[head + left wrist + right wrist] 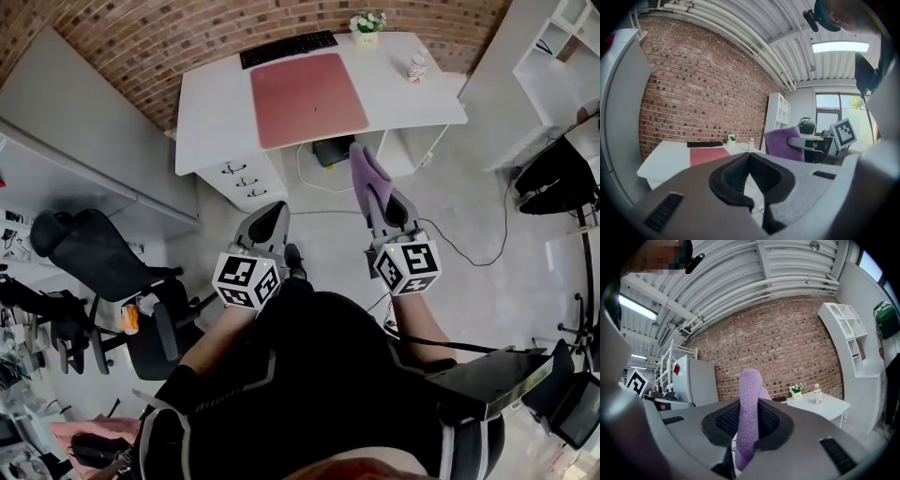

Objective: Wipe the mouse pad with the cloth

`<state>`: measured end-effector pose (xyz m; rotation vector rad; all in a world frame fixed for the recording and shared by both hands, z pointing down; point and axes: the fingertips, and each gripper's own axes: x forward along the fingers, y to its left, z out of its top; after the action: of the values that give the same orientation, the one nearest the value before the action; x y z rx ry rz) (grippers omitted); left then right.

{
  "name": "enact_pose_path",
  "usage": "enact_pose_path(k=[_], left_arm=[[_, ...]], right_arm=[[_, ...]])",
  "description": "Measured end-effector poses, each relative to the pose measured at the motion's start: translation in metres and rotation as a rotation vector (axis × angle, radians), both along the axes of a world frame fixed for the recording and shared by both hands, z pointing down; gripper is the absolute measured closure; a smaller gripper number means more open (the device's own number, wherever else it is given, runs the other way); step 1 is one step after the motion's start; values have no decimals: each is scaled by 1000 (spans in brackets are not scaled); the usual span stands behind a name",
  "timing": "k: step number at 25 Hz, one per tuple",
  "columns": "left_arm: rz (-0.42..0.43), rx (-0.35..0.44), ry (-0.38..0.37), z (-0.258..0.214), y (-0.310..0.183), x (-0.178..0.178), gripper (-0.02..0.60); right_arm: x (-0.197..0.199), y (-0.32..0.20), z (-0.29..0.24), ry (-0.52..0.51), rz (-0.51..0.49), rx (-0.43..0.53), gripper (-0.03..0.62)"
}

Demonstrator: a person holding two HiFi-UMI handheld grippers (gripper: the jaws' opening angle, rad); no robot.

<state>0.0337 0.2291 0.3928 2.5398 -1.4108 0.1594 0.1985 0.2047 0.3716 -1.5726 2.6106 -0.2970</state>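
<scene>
A pink mouse pad [307, 98] lies flat on the white desk [211, 112], well ahead of both grippers. My right gripper [378, 200] is shut on a purple cloth [368, 180], which sticks up between its jaws [749, 408]. It hangs in the air short of the desk's front edge. My left gripper [272, 219] is shut with nothing in it, held at the same height to the left. From the left gripper view the mouse pad [708, 155] shows far off, and the cloth [782, 144] at the right.
A black keyboard [287, 48] lies behind the pad, with a small flower pot [367, 25] and a bottle [416, 67] to the right. Drawers [240, 177] sit under the desk. A black office chair [98, 267] stands left; white shelves [562, 47] at right.
</scene>
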Motion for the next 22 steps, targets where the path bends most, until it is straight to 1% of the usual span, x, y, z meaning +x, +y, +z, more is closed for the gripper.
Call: enact_pose_path(k=[3,5,10,15,22], left_arm=[[7,-2,29,-1,-22,-3,577],[19,-2,36,-3,-39,-4,577],[29,-17,34,0,-77,-13,576],[25,-36,28,3,-110,-26,575],[14,-23,30,0,-146,-45,577]], right_arm=[[-1,-17,-4,14,18,-5,539],[-3,-31,-7,20,25,-4,539],[-5,-71,-7,14,50,-15,539],[-16,-102,-5,17,48,-24,540],[-32,-132,-5,21,67,-40,539]])
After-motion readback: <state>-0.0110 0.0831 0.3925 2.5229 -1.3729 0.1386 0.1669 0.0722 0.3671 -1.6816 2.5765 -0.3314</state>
